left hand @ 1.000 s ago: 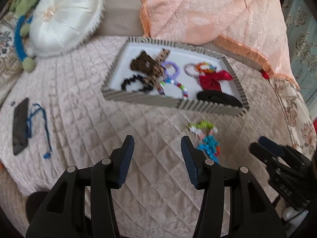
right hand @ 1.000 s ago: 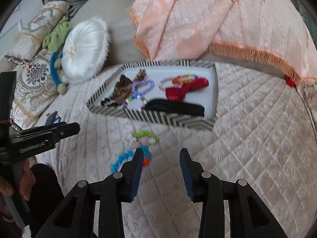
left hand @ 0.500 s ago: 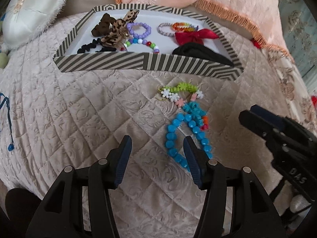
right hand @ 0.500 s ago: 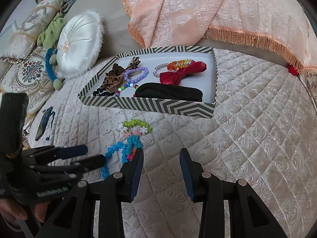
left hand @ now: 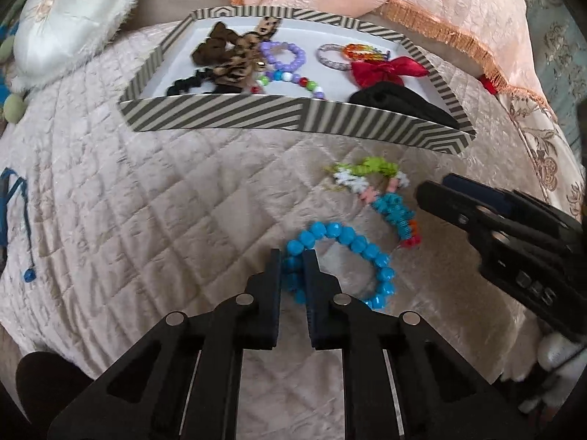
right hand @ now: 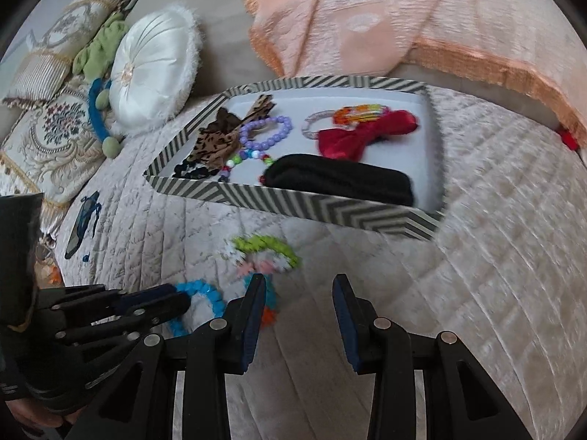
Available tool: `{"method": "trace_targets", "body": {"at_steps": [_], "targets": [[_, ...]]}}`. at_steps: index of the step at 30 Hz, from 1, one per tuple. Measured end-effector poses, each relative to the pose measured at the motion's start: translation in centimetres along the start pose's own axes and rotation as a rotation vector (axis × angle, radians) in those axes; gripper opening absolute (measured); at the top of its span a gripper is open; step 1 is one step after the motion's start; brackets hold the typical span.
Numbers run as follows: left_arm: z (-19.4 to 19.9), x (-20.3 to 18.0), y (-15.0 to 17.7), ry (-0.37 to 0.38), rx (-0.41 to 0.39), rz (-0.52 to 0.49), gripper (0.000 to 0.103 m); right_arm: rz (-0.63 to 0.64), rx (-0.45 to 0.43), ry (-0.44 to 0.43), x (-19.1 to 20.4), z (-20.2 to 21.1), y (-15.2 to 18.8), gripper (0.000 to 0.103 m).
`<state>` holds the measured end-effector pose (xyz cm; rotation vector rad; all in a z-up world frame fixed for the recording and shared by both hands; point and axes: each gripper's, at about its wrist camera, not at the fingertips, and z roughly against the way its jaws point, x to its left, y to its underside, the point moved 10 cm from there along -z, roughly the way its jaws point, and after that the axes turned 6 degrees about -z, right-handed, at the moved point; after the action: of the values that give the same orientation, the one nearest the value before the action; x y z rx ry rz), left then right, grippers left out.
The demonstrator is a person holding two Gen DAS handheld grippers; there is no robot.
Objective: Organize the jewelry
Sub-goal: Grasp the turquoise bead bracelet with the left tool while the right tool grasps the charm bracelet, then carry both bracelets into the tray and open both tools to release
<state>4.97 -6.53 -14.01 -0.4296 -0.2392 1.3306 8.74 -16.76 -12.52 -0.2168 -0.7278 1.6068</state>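
A blue bead bracelet [left hand: 352, 249] lies on the quilted bedspread in front of a striped tray [left hand: 256, 115]. My left gripper [left hand: 292, 256] is shut on the bracelet's near left side. A multicoloured bead bracelet [left hand: 381, 190] lies just beyond it. My right gripper [right hand: 298, 286] is open and empty, low over the multicoloured bracelet [right hand: 264, 253]; the blue bracelet [right hand: 205, 295] and my left gripper [right hand: 172, 302] show at its left. The tray [right hand: 330, 211] holds bracelets, a red bow, a leopard scrunchie and a black band.
A white round cushion [left hand: 69, 14] and patterned pillows [right hand: 47, 128] lie to the left. A peach fringed blanket [left hand: 422, 0] hangs behind the tray. A dark phone with a blue cord [right hand: 82, 220] lies on the bedspread at left.
My left gripper has moved down to the blue bracelet and closed on it. My right gripper has come lower and closer to the multicoloured bracelet, still open.
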Motion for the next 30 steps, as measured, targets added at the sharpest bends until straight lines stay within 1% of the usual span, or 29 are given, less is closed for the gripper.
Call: {"method": "trace_targets", "body": {"at_steps": [6, 8, 10, 11, 12, 23, 30], "targets": [[0.3, 0.5, 0.6, 0.002, 0.002, 0.012, 0.01, 0.026, 0.046, -0.015, 1.0, -3.2, -0.3, 0.036], [0.2, 0.5, 0.6, 0.003, 0.002, 0.012, 0.01, 0.029, 0.024, -0.008, 0.8, -3.1, -0.5, 0.024], [0.2, 0.6, 0.6, 0.005, 0.001, 0.015, 0.01, 0.016, 0.022, -0.036, 0.8, -2.7, -0.5, 0.019], [0.2, 0.5, 0.5, 0.008, -0.001, 0.017, 0.01, 0.013, 0.016, -0.047, 0.8, -2.2, -0.4, 0.018], [0.4, 0.5, 0.4, 0.012, -0.006, 0.018, 0.01, 0.013, 0.007, -0.051, 0.8, -1.8, -0.5, 0.01], [4.6, -0.1, -1.1, 0.009, -0.091, 0.001, 0.01, 0.004, -0.147, -0.11, 1.5, 6.3, -2.4, 0.01], [6.9, -0.4, -2.1, -0.005, -0.134, -0.016, 0.01, 0.028, -0.231, -0.113, 2.1, 10.8, -3.8, 0.011]]}}
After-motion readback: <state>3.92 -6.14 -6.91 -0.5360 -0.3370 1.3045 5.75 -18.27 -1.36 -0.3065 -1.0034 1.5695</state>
